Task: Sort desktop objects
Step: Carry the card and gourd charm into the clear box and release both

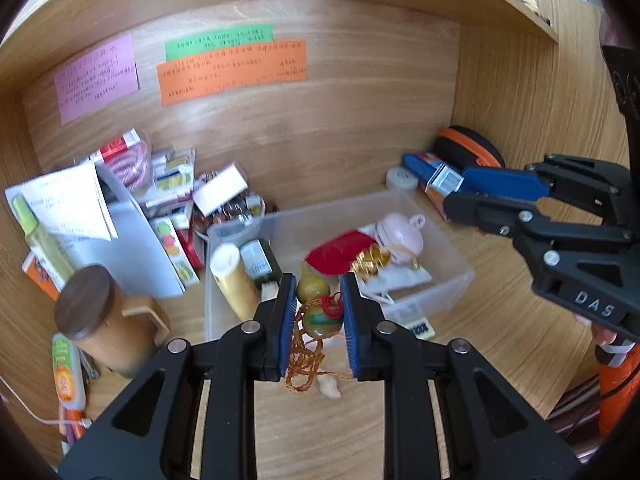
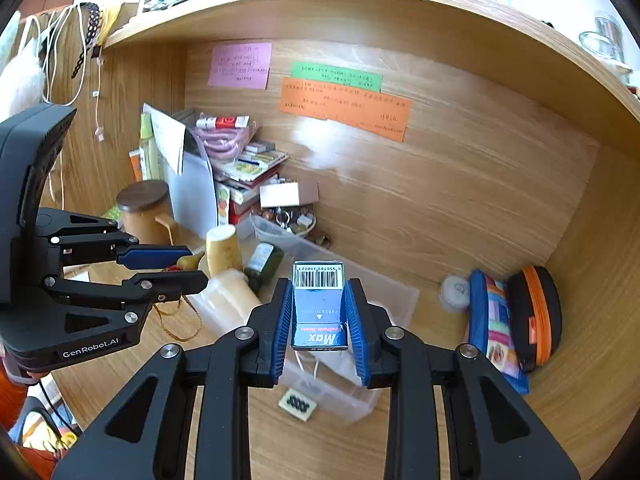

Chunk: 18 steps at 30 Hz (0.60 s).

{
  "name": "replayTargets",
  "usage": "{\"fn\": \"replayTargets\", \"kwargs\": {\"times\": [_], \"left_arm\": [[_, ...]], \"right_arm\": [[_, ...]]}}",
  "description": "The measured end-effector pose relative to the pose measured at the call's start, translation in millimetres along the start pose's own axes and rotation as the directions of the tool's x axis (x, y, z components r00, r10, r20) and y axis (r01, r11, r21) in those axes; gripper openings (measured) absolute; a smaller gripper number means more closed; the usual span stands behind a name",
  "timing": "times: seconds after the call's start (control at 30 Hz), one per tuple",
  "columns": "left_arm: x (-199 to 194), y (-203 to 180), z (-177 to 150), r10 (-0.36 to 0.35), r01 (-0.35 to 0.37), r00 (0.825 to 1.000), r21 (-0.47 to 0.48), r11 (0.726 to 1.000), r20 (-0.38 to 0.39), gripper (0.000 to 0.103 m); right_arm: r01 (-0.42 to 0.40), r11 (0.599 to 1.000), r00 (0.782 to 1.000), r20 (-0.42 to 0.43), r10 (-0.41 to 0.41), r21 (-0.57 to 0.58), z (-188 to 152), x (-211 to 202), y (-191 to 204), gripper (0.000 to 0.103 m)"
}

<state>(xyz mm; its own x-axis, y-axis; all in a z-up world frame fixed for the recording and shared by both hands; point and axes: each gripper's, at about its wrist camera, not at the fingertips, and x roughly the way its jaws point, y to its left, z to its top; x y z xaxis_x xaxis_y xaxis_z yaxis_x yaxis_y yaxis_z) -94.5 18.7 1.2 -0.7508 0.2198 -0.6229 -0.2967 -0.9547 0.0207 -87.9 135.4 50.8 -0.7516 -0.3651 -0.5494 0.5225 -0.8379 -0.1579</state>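
Blue-padded left tongs (image 1: pixel 316 320) are pinching a small gourd charm (image 1: pixel 318 304) with red and orange cord dangling, while the right tongs (image 2: pixel 319 320) are clamping a blue staple box (image 2: pixel 319 308), barcode end forward. Both are hanging over a clear plastic bin (image 1: pixel 440 280) sitting on the wooden worktop (image 1: pixel 500 340). Wood-grain walls are enclosing the nook, with pink (image 1: pixel 96 78), green (image 1: pixel 220 40) and orange (image 1: pixel 232 70) paper notes sticking to the back panel (image 1: pixel 320 128). Clutter is piling up at the left; a lidded wooden mug (image 1: pixel 104 320) is standing there.

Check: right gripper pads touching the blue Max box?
Touching. Right wrist view: both pads press the sides of the blue Max box, no gap.
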Motion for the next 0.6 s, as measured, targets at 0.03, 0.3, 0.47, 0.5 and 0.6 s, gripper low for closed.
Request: {"fn": "replayTargets", "kwargs": {"times": [0.03,0.3,0.47,0.5,0.6], "left_arm": [[0,2,3,-0.004,0.004,1.000,0.000,1.000,0.003,0.021],[20,12,20,-0.007,0.007,1.000,0.008,1.000,-0.003,0.021],[47,20,24,-0.012,0.012,0.999,0.001,1.000,-0.045,0.021],[52,21,25,-0.014,0.014,0.998,0.000,1.000,-0.053,0.021],[69,23,25,-0.022,0.022,0.997,-0.002,1.000,-0.079,0.021]], "right_arm": [[0.001,1.000,1.000,0.003,-0.001,-0.001,3,2,0,0.025],[-0.029,1.000,1.000,-0.002,0.029,0.009,20,30,0,0.025],[-0.040,0.999,0.999,-0.029,0.041,0.013,23,54,1,0.025],[-0.043,0.999,0.998,-0.037,0.044,0.016,23,58,2,0.025],[-0.045,0.999,0.997,-0.066,0.046,0.020,22,73,2,0.025]]}}
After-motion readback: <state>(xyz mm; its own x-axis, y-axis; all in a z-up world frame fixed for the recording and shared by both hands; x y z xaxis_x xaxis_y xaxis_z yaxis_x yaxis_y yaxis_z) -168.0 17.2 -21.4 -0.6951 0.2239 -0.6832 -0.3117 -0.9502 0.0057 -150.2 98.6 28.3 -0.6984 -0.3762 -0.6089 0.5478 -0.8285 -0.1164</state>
